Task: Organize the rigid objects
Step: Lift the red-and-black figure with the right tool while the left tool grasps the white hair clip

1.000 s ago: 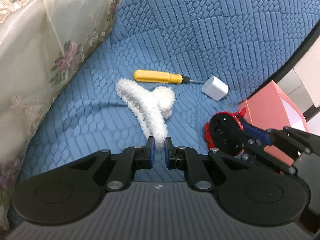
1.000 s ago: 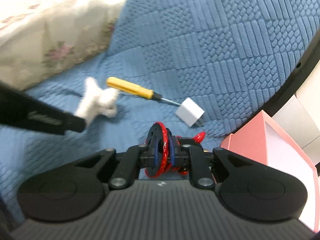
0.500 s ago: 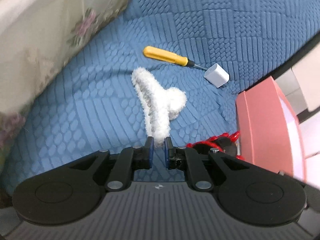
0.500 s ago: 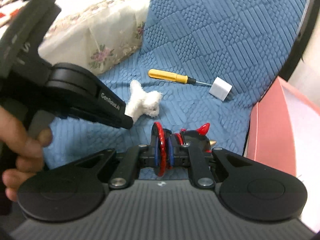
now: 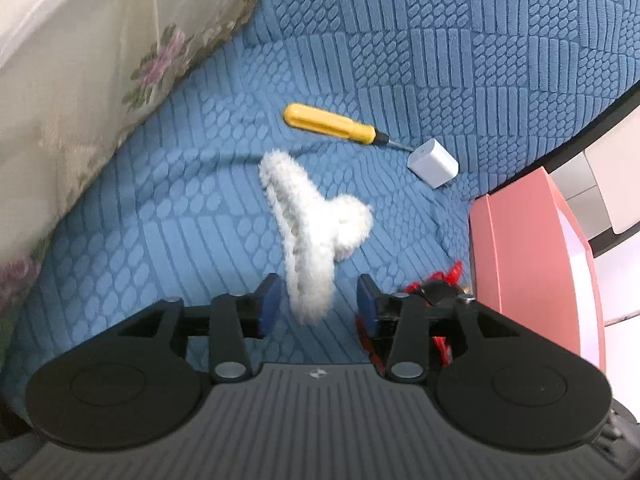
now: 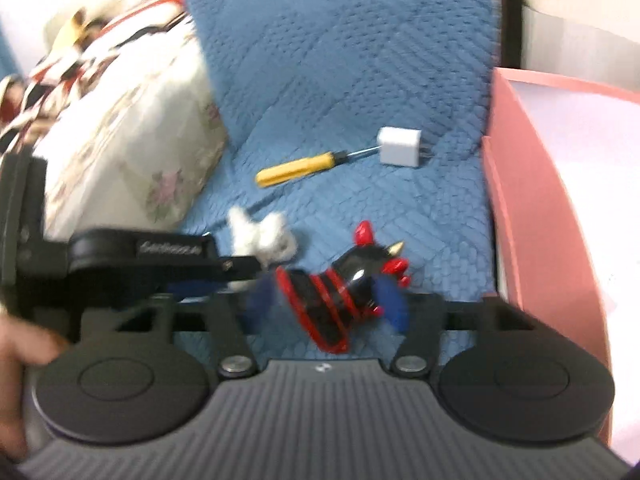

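The only writing I can find is pale lettering on the black arm of the left gripper (image 6: 240, 276) at mid left of the right wrist view; it is too blurred for me to read. A small emblem sits on each grey gripper body, too small to make out.

In the left wrist view my left gripper (image 5: 318, 302) has its jaws opening, and the near end of the fluffy white hair claw (image 5: 316, 228) lies between the blue pads (image 5: 270, 300) without either pad pressing on it. The claw rests on the blue quilted cover (image 5: 460, 60) at frame centre.

My right gripper (image 6: 326, 300) is also opening. The red and black toy (image 6: 344, 286) sits tilted between its blurred blue pads (image 6: 390, 300); I see no pad pressing on it, though motion blur makes the contact hard to judge.

Above the claw lies a yellow-handled screwdriver (image 5: 330, 124), its metal tip reaching the white charger cube (image 5: 432, 164) at right of centre. A pink box (image 5: 528, 264) stands along the right edge, just beside the toy. A floral cream cushion (image 5: 80, 80) fills the upper left. A hand (image 6: 16, 364) shows at the lower left edge of the right wrist view.
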